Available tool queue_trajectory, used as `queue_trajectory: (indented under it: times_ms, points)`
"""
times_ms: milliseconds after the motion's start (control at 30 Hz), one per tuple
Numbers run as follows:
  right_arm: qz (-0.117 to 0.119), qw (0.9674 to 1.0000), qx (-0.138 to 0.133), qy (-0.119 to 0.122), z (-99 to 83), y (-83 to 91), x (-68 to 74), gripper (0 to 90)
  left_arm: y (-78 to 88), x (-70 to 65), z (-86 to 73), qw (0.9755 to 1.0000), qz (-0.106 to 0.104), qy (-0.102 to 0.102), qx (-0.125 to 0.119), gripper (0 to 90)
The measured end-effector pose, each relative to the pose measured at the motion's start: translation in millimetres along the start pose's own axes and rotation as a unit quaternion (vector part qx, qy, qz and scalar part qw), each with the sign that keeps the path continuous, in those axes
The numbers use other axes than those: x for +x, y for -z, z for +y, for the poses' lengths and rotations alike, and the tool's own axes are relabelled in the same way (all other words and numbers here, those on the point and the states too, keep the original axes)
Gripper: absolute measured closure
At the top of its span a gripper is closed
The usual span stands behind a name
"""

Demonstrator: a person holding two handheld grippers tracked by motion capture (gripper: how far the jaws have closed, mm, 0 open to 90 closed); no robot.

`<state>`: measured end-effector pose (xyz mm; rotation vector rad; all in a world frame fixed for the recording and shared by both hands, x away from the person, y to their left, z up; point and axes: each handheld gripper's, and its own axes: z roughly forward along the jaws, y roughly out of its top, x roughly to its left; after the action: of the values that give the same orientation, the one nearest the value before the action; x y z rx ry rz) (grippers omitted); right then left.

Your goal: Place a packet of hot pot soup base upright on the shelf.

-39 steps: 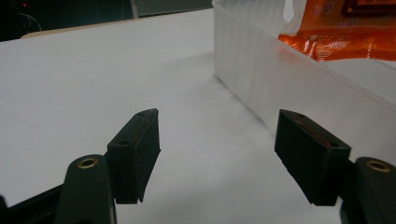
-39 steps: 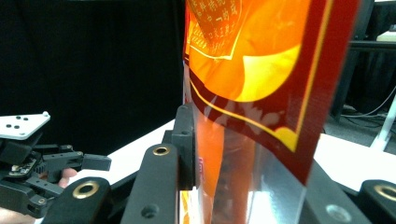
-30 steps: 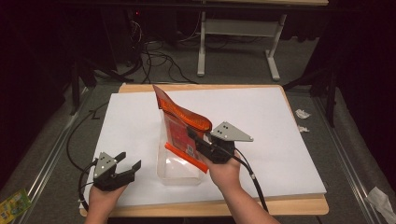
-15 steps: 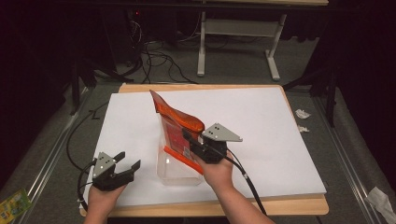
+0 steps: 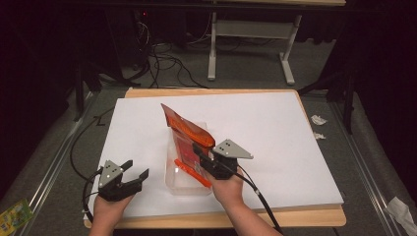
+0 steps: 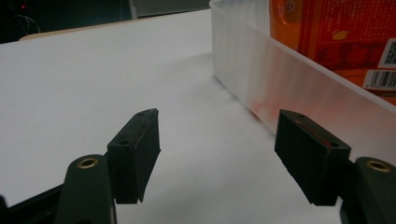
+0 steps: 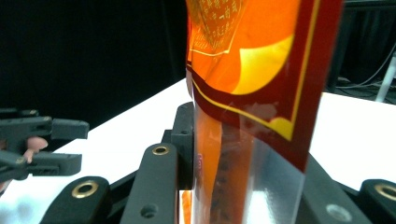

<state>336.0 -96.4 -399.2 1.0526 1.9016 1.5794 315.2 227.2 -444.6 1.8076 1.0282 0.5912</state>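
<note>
An orange and red snack pouch (image 5: 189,140) stands tilted inside a clear plastic box (image 5: 175,183) near the table's front middle. My right gripper (image 5: 204,160) is shut on the pouch's near edge; in the right gripper view the pouch (image 7: 252,93) rises between the jaws, clamped by the left pad. My left gripper (image 5: 133,172) hovers open over the white sheet, left of the box. In the left gripper view its jaws stand wide apart with nothing between them (image 6: 217,154), the box wall (image 6: 280,79) and the pouch (image 6: 345,37) just ahead to the right.
A white sheet (image 5: 275,132) covers the wooden table (image 5: 231,219). Cables trail from both grippers off the front edge. Crumpled paper scraps (image 5: 317,120) lie on the floor at the right, a green packet (image 5: 14,216) at the lower left. A desk frame (image 5: 251,49) stands beyond the table.
My right gripper has carried the pouch leftward and lower into the clear box. The left gripper has stayed in place, open.
</note>
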Motion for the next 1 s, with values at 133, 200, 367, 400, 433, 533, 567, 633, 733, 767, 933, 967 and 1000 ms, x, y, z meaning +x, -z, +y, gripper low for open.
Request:
queue_trajectory:
  times_ms: [133,200,367,400,433,533,567,633,733,767,933,967,1000]
  points:
    - [0.003,1.0000,0.003,0.006,-9.1,5.0,0.7,71.6,0.4,-0.1,-0.9,1.0000,-0.001,-0.001,0.002,31.6]
    - [0.007,1.0000,0.002,0.002,-13.3,8.5,-1.0,71.6,0.7,0.0,-0.9,1.0000,-0.001,0.000,0.002,31.6]
    - [0.009,0.9999,0.004,0.002,-25.7,18.2,-5.5,71.3,-0.2,-0.4,-1.3,1.0000,-0.003,-0.002,0.005,31.5]
    - [0.008,1.0000,0.004,0.000,-27.6,19.7,-6.3,71.1,-0.7,-0.9,-1.4,1.0000,-0.003,-0.001,0.005,31.6]
    - [0.007,1.0000,0.004,-0.002,-29.0,20.8,-7.3,71.0,-1.0,-1.1,-1.4,1.0000,-0.003,-0.001,0.006,31.6]
    - [0.006,1.0000,0.007,-0.002,-29.7,21.5,-10.5,70.5,-1.8,-2.8,-1.5,1.0000,-0.003,-0.003,0.005,31.5]
    - [0.007,0.9999,0.008,-0.003,-29.5,21.5,-10.4,70.4,-1.7,-3.0,-1.4,1.0000,-0.004,-0.004,0.006,31.5]
    - [0.008,0.9999,0.008,0.003,-29.1,21.1,-10.6,70.3,-1.5,-2.9,-1.6,1.0000,-0.005,-0.004,0.005,31.4]
    - [0.011,0.9998,0.015,0.006,-27.0,20.6,-11.2,68.8,-1.2,-2.1,-1.9,1.0000,-0.007,-0.002,0.003,31.4]
    - [0.011,0.9997,0.020,0.005,-26.4,20.6,-11.6,67.7,-1.0,-1.8,-1.9,1.0000,-0.008,-0.003,0.003,31.3]
    - [0.033,0.9988,0.035,-0.002,-23.8,19.0,-18.5,54.6,-0.7,-0.7,-2.4,1.0000,-0.009,-0.001,0.001,31.3]
    - [0.037,0.9987,0.036,-0.002,-23.0,19.4,-19.5,51.6,-0.8,-0.4,-2.4,1.0000,-0.009,-0.001,0.002,31.3]
    - [0.040,0.9985,0.038,-0.003,-22.1,19.7,-20.6,48.3,-0.9,-0.3,-2.4,1.0000,-0.009,0.000,0.002,31.3]
